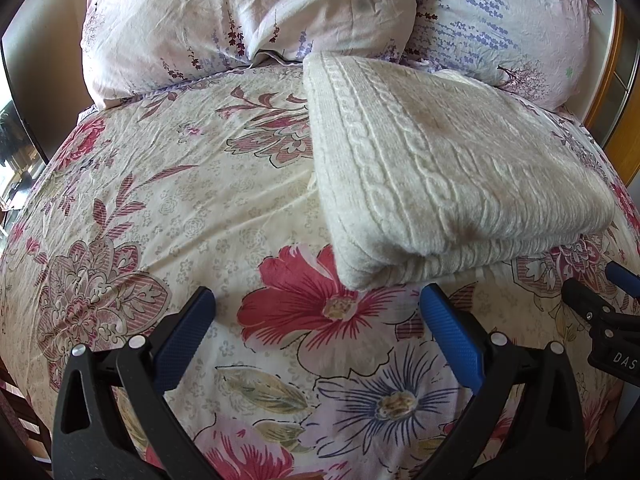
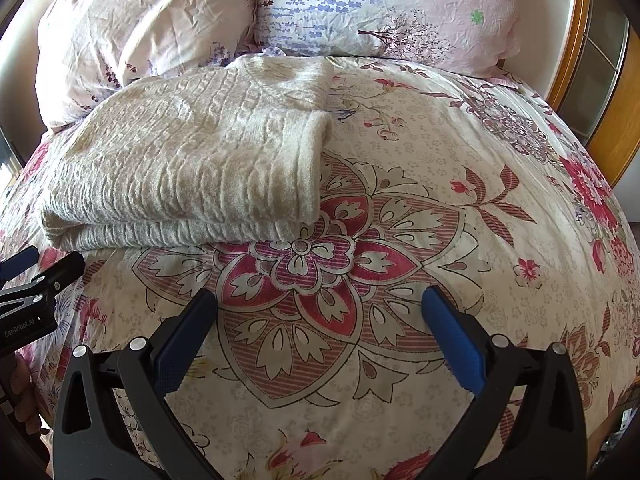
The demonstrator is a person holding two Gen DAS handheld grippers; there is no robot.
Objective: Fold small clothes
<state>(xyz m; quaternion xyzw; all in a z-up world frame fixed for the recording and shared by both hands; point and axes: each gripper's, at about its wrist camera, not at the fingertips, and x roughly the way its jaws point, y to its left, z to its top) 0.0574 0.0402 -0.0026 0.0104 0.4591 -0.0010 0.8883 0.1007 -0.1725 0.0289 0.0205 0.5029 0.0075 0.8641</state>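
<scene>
A cream cable-knit sweater [image 1: 444, 168] lies folded into a thick rectangle on the flowered bedspread [image 1: 160, 208]. In the left wrist view it sits ahead and to the right of my left gripper [image 1: 318, 300], which is open and holds nothing; its right blue pad is just short of the sweater's near corner. The right wrist view shows the same sweater [image 2: 192, 160] ahead and to the left of my right gripper [image 2: 320, 304], also open and empty above the bedspread [image 2: 440, 208]. Each gripper appears at the other view's edge: right gripper [image 1: 600, 292], left gripper [image 2: 36, 268].
Two floral pillows [image 1: 248, 20] [image 2: 380, 4] lean at the head of the bed behind the sweater. A wooden frame with glass panels [image 2: 592, 80] stands on the right. A hand [image 2: 20, 392] shows at the lower left of the right wrist view.
</scene>
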